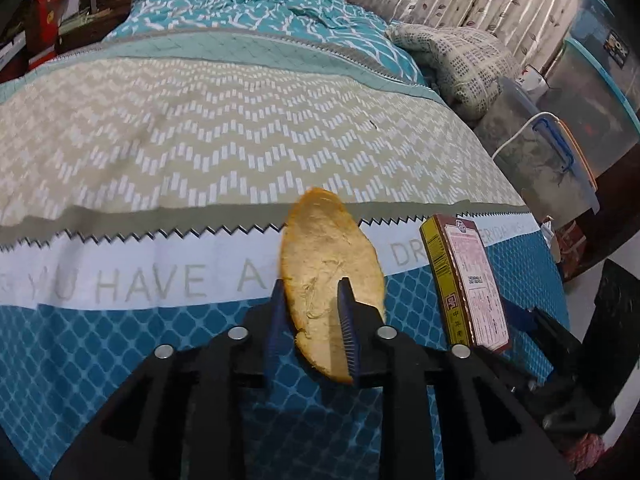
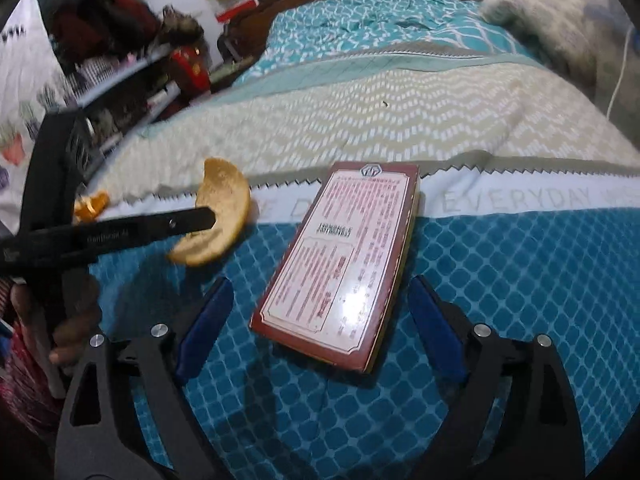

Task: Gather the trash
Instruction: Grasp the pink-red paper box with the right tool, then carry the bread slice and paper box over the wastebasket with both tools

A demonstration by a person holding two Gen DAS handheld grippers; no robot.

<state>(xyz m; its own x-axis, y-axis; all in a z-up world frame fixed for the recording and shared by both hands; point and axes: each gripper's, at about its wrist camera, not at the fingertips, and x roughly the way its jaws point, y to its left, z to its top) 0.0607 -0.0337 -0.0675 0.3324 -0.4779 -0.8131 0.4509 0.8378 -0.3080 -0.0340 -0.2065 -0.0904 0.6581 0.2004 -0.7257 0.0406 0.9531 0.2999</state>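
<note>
**Two handheld grippers over a bed, one with fruit peel, one around a box**

Left wrist view: the left gripper (image 1: 310, 300), black with blue ribbed pads, reaches up from six o'clock. Between its jaws stands a curved, pale orange piece of fruit peel (image 1: 328, 276), on edge, its pith side facing the camera. The jaws are close together with the peel between them; the right pad lies against the peel's face, but whether both pads press on it cannot be told. Beyond lies a bed cover (image 1: 200, 140), with a beige zigzag band at twelve o'clock, a white strip with grey letters across the middle, and blue diamond-patterned cloth below. At three o'clock stands a flat dark red and gold cardboard box (image 1: 466, 284) printed with small text.

Right wrist view: the right gripper (image 2: 316, 304) comes up from six o'clock, its jaws wide apart. The box lies between them on the blue cloth, tilted, its printed pink label upward; neither blue pad touches it. At nine o'clock the left gripper's black finger crosses the curled peel, which hangs clear above the cover. A smaller bright orange peel scrap (image 2: 93, 205) shows just behind that gripper, at the far left. A hand (image 2: 68, 320) grips a handle at eight o'clock.
</note>
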